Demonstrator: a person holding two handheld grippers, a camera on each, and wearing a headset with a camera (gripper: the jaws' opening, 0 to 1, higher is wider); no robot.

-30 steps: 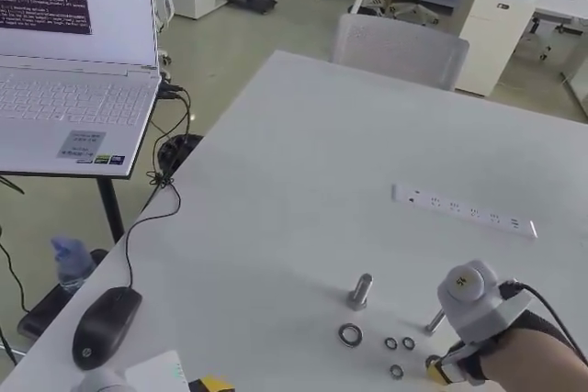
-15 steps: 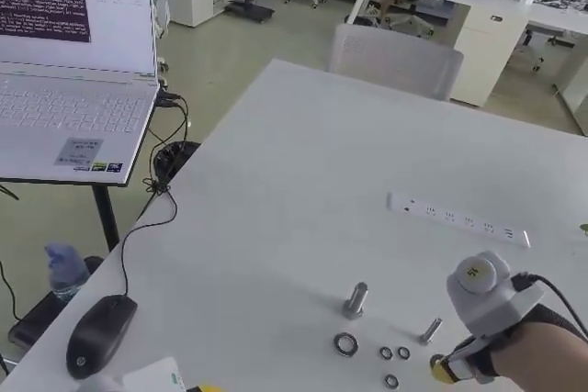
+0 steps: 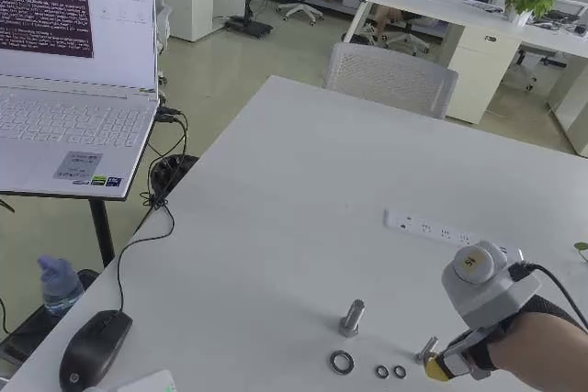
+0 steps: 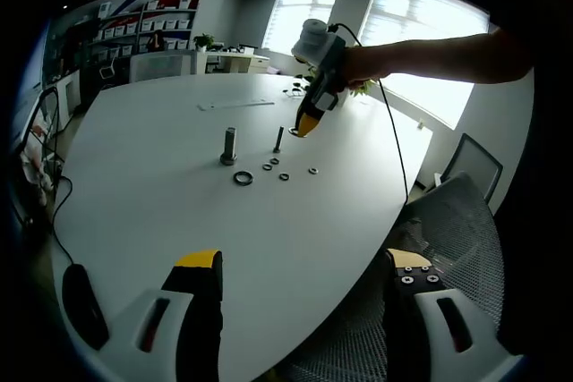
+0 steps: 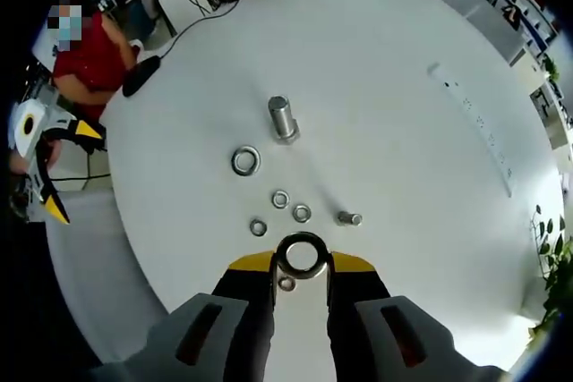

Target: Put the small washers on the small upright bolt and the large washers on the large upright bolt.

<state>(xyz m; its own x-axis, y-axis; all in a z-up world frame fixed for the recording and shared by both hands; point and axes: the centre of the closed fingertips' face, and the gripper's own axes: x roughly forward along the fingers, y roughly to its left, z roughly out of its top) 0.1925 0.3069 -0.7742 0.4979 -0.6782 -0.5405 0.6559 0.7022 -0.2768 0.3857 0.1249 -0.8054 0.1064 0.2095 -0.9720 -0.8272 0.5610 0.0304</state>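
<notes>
My right gripper [image 5: 302,266] is shut on a large washer [image 5: 302,255], held above the white table [image 5: 403,114]. Below lie a second large washer [image 5: 245,161], several small washers [image 5: 280,199] and the small bolt [image 5: 348,217]; the large bolt [image 5: 283,118] stands upright farther off. In the head view the right gripper [image 3: 439,369] hovers just right of the small bolt [image 3: 427,349], with the large bolt [image 3: 352,317] and the loose large washer [image 3: 342,362] to its left. My left gripper [image 4: 303,261] hangs open and empty off the table's near edge, facing the bolts [image 4: 229,145].
A white power strip [image 3: 450,231] lies beyond the bolts. A black mouse [image 3: 92,346] sits at the table's near left corner, an open laptop [image 3: 64,126] on a stand to the left. A grey mesh chair [image 3: 390,75] stands at the far edge.
The head camera has tilted up, so everything sits lower in the picture. The right gripper's tip now stands closer to the small bolt than a second ago.
</notes>
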